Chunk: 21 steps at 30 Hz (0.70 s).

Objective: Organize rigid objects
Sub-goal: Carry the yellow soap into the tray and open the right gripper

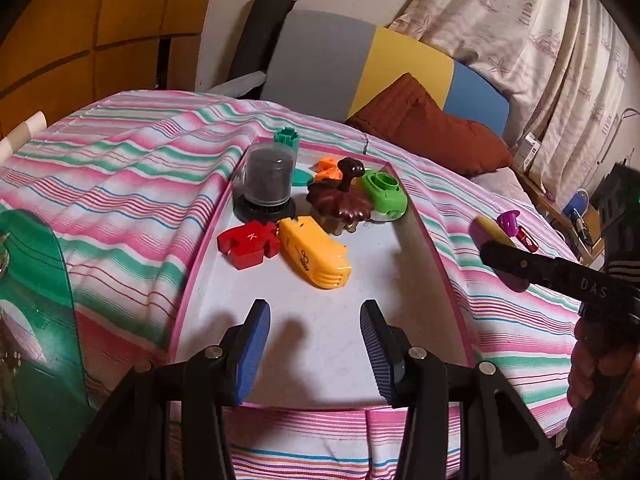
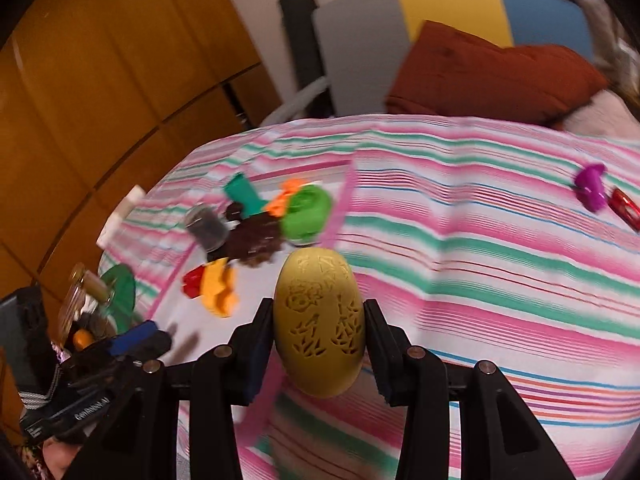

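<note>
The right gripper (image 2: 319, 320) has its fingers clenched on a gold carved egg (image 2: 319, 322), long axis running 12 to 6 o'clock, above the striped bedspread (image 2: 480, 240) at the tray's right rim. The left gripper (image 1: 315, 344) hangs with fingers released over the pink-rimmed tray (image 1: 420, 240). In that tray, a red puzzle piece (image 1: 249, 243) reads "K", and the yellow toy (image 1: 316, 252) beside it points toward 5 o'clock, its black script unreadable.

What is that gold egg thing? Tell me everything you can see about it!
The gold egg is a matte, plastic-looking oval with cut-out patterns carved through its shell. The right gripper pinches it between its two black fingers, one pressing on each side. It is held above the striped bedspread, beside the pink-edged tray of toys.
</note>
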{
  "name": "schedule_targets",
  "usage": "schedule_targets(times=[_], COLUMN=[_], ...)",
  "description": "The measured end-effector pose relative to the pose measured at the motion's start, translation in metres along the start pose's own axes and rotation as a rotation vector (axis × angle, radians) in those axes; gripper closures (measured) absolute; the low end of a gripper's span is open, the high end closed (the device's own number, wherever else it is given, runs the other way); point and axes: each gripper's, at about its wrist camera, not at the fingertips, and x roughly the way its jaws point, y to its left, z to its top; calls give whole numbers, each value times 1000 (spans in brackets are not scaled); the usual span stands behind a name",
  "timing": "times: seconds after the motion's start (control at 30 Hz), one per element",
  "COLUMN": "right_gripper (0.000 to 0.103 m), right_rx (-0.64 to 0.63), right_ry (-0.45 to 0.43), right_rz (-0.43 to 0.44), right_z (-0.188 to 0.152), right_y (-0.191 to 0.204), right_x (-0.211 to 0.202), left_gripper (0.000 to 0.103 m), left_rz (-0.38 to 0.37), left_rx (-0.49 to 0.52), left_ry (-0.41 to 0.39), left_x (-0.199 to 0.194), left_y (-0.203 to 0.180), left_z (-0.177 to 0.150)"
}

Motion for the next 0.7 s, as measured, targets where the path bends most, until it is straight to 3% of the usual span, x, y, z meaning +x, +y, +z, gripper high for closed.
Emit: schedule_targets(times=[0.23,0.7], right_gripper=[59,59], right_rx=[-67,-257], right_ry=[40,118], right_rz=[26,-152], right_z=[4,16], right_y=[31,59], right_x=[21,89], left_gripper=[56,56], left_rz=[10,16], left_rx=[1,-17], left_ry=[4,15], left_x=[1,2], left_y=[0,6], left_z=[-2,-3])
